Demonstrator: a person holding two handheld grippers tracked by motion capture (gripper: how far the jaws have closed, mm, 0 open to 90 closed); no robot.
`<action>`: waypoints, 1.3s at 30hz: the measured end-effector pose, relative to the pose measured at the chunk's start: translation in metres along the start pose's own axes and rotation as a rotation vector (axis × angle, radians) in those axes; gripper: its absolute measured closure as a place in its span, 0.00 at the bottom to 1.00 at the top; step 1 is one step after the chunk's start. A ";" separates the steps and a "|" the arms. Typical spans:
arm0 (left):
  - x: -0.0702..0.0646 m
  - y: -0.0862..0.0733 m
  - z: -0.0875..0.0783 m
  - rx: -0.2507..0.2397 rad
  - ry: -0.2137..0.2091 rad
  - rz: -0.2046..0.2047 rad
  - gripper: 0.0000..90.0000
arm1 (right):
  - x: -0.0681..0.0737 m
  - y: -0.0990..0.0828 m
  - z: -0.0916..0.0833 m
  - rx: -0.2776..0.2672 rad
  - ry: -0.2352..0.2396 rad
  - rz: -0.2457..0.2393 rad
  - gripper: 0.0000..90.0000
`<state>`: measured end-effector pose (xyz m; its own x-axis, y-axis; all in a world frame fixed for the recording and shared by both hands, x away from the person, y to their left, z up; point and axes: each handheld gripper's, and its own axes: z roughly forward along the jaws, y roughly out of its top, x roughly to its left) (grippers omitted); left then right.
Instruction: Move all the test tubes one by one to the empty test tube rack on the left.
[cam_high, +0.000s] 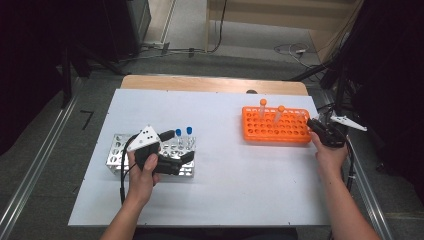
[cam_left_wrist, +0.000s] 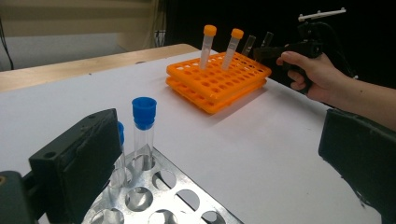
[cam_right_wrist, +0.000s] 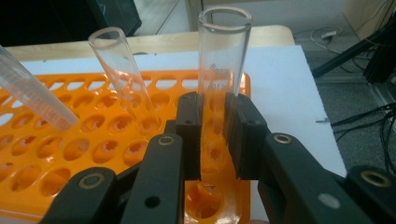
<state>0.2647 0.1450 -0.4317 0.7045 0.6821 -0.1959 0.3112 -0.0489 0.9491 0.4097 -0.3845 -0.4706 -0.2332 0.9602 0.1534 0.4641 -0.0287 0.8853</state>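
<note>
The right tongs (cam_right_wrist: 212, 135) are clenched on an uncapped clear tube (cam_right_wrist: 222, 70) that stands upright in a hole at the near right corner of the orange rack (cam_right_wrist: 70, 140); both pads press on the glass. The tube's foot is hidden inside the hole, and faint printing on its wall is too blurred to read. A second open tube (cam_right_wrist: 122, 74) leans in a hole just to the left; a third clear tube (cam_right_wrist: 32, 93) is cut off by the left edge of the right gripper view.

In the high view the orange rack (cam_high: 275, 127) sits at the right of the white desk (cam_high: 220, 185), and the right tongs (cam_high: 314, 125) meet its right end — the glass tubes there are too small to make out. Two orange-capped tubes (cam_high: 263, 106) stand at the rack's far side.

The left tongs (cam_left_wrist: 219, 154) are released, jaws wide apart over the metal rack (cam_left_wrist: 163, 196), with nothing between them. A blue-capped tube (cam_left_wrist: 143, 130) stands in that rack; a second one behind the left jaw is mostly hidden. The rack's near part is cut off by the lower edge.
</note>
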 end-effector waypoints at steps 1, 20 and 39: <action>0.000 0.000 0.000 -0.003 0.001 -0.001 0.00 | 0.000 0.001 -0.002 -0.008 0.001 -0.001 0.82; -0.007 0.003 0.003 0.006 -0.007 0.020 0.00 | 0.022 0.007 -0.043 -0.039 0.099 -0.060 0.82; -0.015 0.002 0.011 0.029 -0.025 0.044 0.00 | 0.089 -0.007 -0.063 0.000 0.362 -0.197 0.82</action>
<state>0.2617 0.1273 -0.4299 0.7337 0.6603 -0.1603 0.2975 -0.1000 0.9495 0.3317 -0.3168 -0.4359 -0.6030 0.7878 0.1258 0.3807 0.1456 0.9132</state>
